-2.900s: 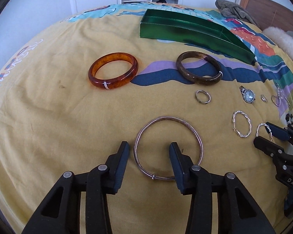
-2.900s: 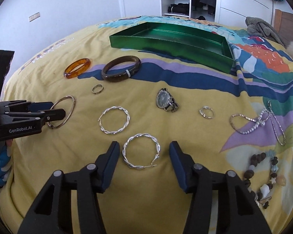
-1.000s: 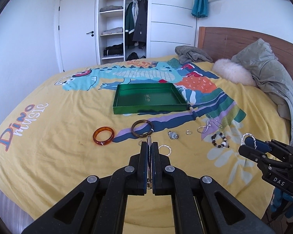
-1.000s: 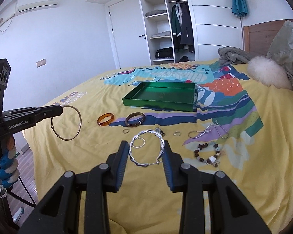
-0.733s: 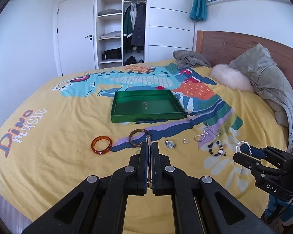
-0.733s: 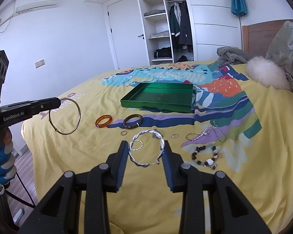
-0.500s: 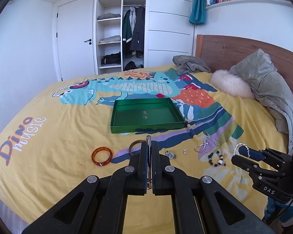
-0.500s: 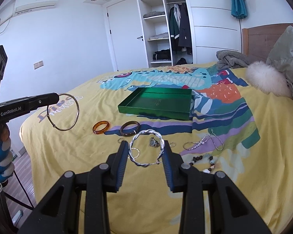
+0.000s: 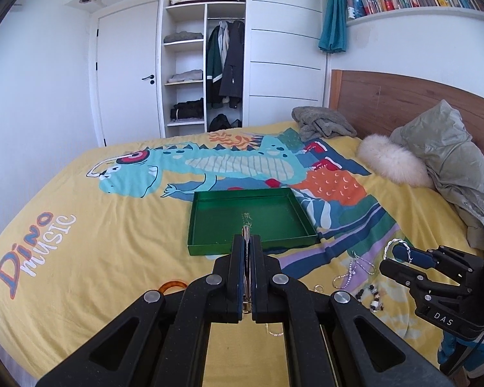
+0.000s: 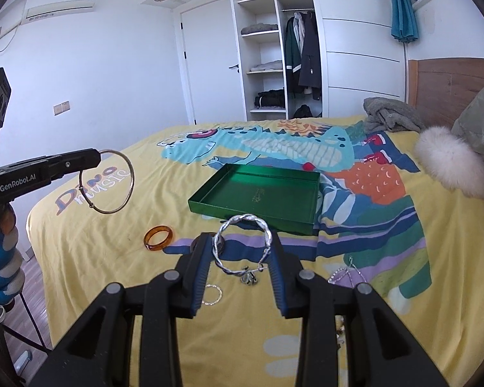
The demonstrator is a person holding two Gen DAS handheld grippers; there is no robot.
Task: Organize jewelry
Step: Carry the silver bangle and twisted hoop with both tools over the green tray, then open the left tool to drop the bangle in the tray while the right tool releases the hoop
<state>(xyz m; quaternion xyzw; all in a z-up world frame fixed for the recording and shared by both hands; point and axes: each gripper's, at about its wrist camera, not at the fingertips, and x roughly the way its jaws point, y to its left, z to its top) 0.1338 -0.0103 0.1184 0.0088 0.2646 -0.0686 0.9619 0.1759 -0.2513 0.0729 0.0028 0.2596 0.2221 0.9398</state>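
My left gripper (image 9: 247,242) is shut on a thin metal bangle (image 9: 247,259), seen edge-on between its pads; in the right wrist view the same bangle (image 10: 108,182) hangs from that gripper (image 10: 93,159) at the left. My right gripper (image 10: 241,251) is shut on a twisted silver hoop (image 10: 242,245), held high over the bed; the left wrist view shows it (image 9: 395,246) at the right. The green tray (image 9: 251,222) lies ahead on the yellow bedspread, also visible as the green tray (image 10: 258,193).
On the bedspread lie an amber bangle (image 10: 158,238), a second silver hoop (image 10: 211,294), a watch (image 10: 249,278), a chain necklace (image 9: 355,267) and a bead bracelet (image 9: 371,296). A white fluffy cushion (image 9: 393,161) and a grey jacket (image 9: 451,158) sit by the headboard.
Both grippers have risen and moved toward the tray with their jewelry still held. The tray looks nearer, and the loose pieces have slid down in both views.
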